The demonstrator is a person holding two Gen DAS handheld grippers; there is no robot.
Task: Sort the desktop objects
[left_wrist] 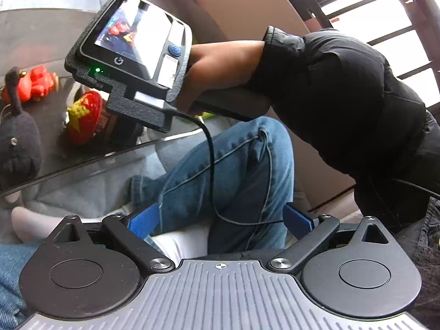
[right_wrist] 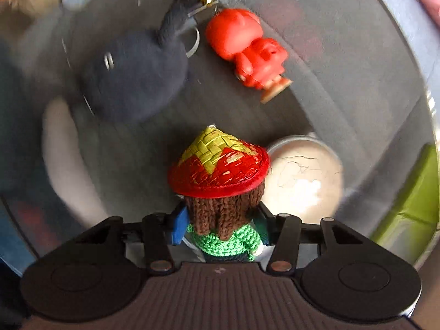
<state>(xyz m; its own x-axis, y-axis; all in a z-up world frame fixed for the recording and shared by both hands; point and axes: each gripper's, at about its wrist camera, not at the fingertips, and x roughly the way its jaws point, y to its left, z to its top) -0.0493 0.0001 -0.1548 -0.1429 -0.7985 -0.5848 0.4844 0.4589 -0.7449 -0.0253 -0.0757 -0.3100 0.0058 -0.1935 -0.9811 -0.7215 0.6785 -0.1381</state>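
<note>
Right wrist view: the right gripper [right_wrist: 220, 231] is closed on a crocheted doll [right_wrist: 220, 192]; a red figurine [right_wrist: 247, 52] lies ahead. The left gripper [left_wrist: 220, 217] is wide open, holding nothing.

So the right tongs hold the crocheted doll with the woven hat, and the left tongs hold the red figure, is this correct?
Not quite. The left tongs are open and hold nothing; the left wrist view shows only the person's legs between them. The red figure lies on the glass table beside the dark plush, as the right wrist view shows. The right tongs do hold the doll.
</note>
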